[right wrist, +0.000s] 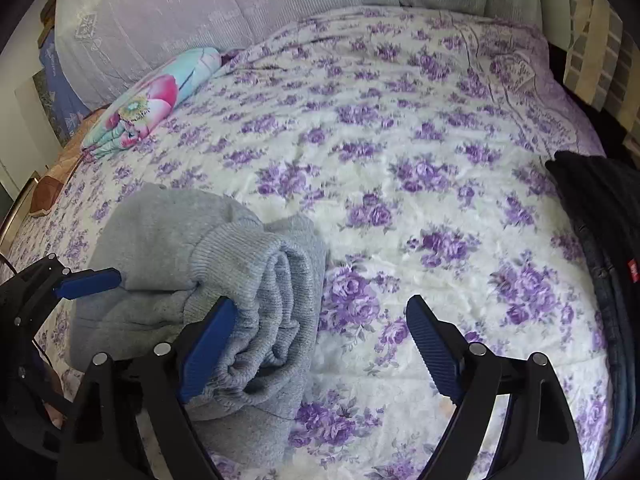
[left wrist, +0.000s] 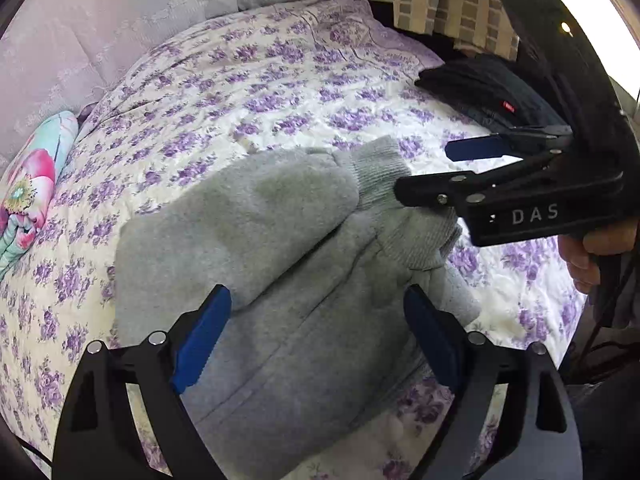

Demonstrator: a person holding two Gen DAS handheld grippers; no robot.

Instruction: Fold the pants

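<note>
- Pants [left wrist: 280,264] lie folded on the quilt [left wrist: 248,92], near its front edge.
- Pillow [right wrist: 148,104]: far left.
- Dark clothes [right wrist: 600,232]: right edge.
- Cushions [right wrist: 224,12]: behind the quilt.

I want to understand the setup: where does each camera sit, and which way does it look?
Left wrist: on the left gripper, facing down across the grey pants; the right gripper and hand show.
Right wrist: on the right gripper, over the floral bedspread; the left gripper shows.
Shared: pants, bedspread, dark folded clothes.
</note>
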